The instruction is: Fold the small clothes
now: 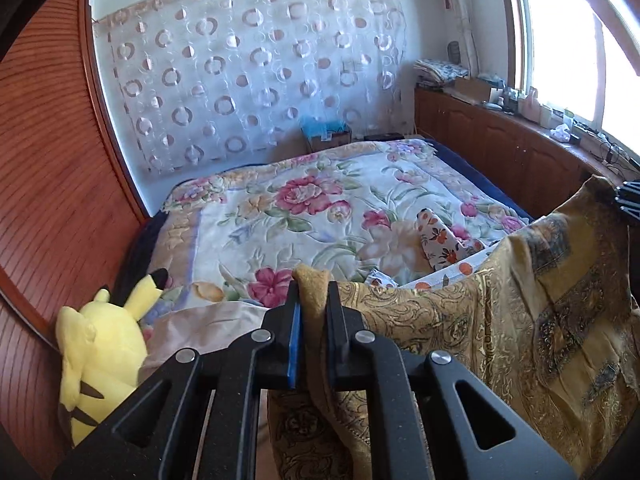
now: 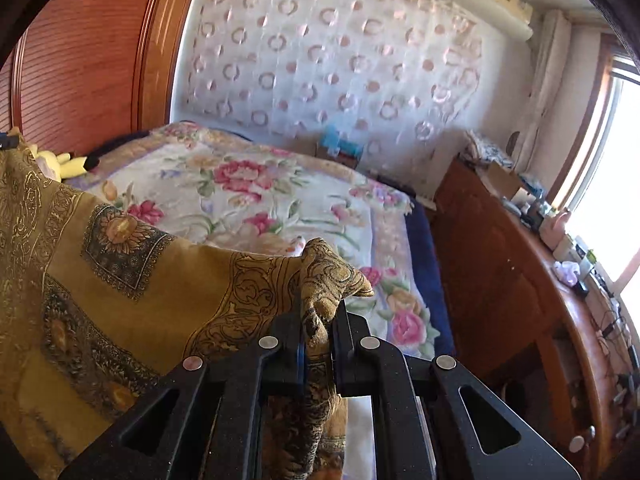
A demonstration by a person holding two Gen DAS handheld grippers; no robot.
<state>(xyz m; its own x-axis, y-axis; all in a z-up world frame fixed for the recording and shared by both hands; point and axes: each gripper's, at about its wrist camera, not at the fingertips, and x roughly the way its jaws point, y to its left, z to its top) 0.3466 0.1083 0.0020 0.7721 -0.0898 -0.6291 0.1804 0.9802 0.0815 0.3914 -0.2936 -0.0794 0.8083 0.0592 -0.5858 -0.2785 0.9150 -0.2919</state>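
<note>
Gold patterned cloth (image 1: 520, 320) hangs stretched above the floral bed (image 1: 320, 208). Left gripper (image 1: 314, 292) pinches one corner. Right gripper (image 2: 320, 308) clamps another.

Bedroom: bed (image 1: 280, 216) under floral blanket (image 1: 320, 200); reddish wooden headboard (image 1: 52, 184); white wall hung with circle-patterned sheer curtain (image 1: 248, 64); low wooden cabinets (image 1: 500, 148), cluttered top, below bright window (image 1: 568, 48); daylight from that side.

Each camera sat on its gripper, looking forward and somewhat downward along the black fingers at close range. The left wrist view faced across the bed (image 1: 304, 216) toward the curtained wall (image 1: 248, 76); the right wrist view shared that bed, wall and window-side cabinet (image 2: 492, 264).
</note>
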